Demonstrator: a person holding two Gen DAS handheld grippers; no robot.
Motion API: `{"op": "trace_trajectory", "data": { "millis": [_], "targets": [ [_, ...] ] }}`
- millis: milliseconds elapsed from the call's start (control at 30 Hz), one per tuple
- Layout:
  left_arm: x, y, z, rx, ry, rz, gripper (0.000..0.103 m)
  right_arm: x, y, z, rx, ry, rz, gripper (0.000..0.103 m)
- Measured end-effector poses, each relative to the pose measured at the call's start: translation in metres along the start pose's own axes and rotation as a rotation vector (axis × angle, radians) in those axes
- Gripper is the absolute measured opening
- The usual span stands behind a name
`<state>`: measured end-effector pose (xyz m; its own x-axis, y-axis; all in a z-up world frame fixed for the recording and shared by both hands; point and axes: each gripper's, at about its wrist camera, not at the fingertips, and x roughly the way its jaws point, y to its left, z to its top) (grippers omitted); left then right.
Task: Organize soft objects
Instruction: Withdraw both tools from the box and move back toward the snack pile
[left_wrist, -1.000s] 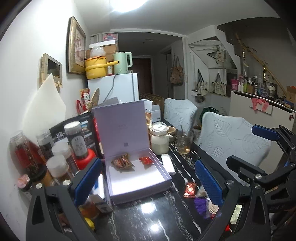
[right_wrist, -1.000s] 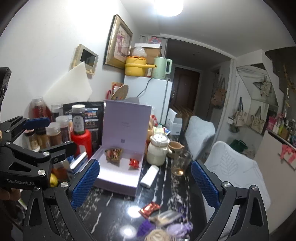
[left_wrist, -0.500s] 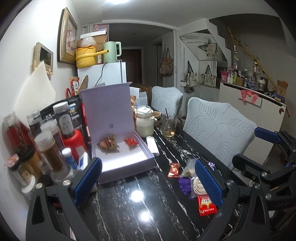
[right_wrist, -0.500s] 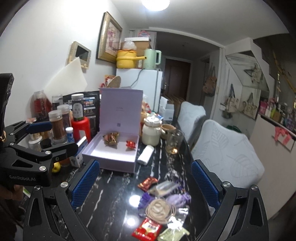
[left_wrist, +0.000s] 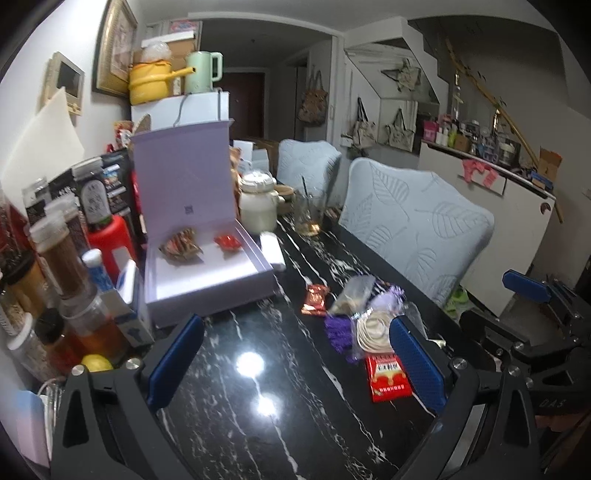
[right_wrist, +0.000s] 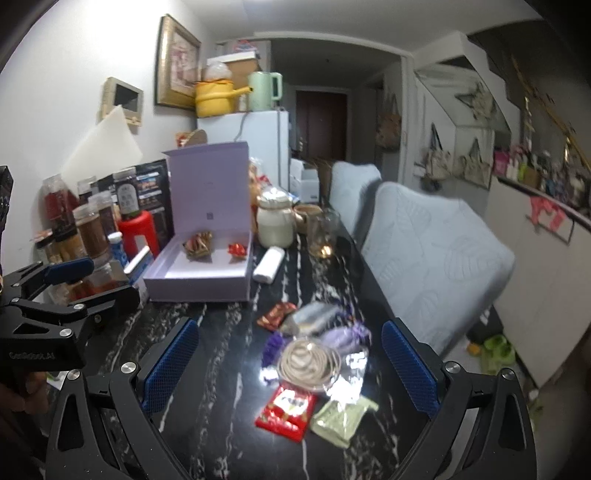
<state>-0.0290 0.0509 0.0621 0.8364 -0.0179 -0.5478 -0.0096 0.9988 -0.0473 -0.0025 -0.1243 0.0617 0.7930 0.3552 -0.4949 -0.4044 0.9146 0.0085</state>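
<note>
An open lilac box (left_wrist: 207, 273) (right_wrist: 199, 277) stands on the black marble table (left_wrist: 258, 406), holding a brown striped packet (left_wrist: 181, 245) and a small red packet (left_wrist: 228, 242). A pile of soft packets lies to its right: a red snack packet (right_wrist: 286, 410), a green sachet (right_wrist: 341, 415), a coil of beige bands in a clear bag (right_wrist: 308, 360), purple pouches (right_wrist: 343, 336) and an orange-red packet (right_wrist: 275, 314). My left gripper (left_wrist: 291, 365) is open and empty over the bare table. My right gripper (right_wrist: 288, 369) is open and empty above the pile.
Jars, bottles and a red canister (left_wrist: 107, 236) crowd the table's left edge. A white jar (left_wrist: 258, 206), a glass (left_wrist: 308, 218) and a white tube (left_wrist: 271, 251) stand behind the box. Two pale padded chairs (left_wrist: 417, 229) line the right side.
Both grippers have pulled back from the box toward the table's near end. The pile of packets has come fully into view. Both stay open and empty.
</note>
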Motion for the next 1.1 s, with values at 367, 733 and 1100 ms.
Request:
{"op": "trace_trajectory", "data": {
  "millis": [367,733,1100],
  "targets": [
    [0.037,-0.014,-0.024,0.011,0.106,-0.057,0.102,0.025,-0.023,-0.042,0.077,0.121,-0.036,0.101],
    [0.080,-0.019,-0.041,-0.025,0.179,-0.087,0.102,0.062,-0.054,-0.069,0.147,0.213,-0.051,0.101],
    [0.111,-0.024,-0.045,-0.031,0.226,-0.094,0.102,0.097,-0.074,-0.083,0.169,0.291,-0.058,0.101]
  ]
}}
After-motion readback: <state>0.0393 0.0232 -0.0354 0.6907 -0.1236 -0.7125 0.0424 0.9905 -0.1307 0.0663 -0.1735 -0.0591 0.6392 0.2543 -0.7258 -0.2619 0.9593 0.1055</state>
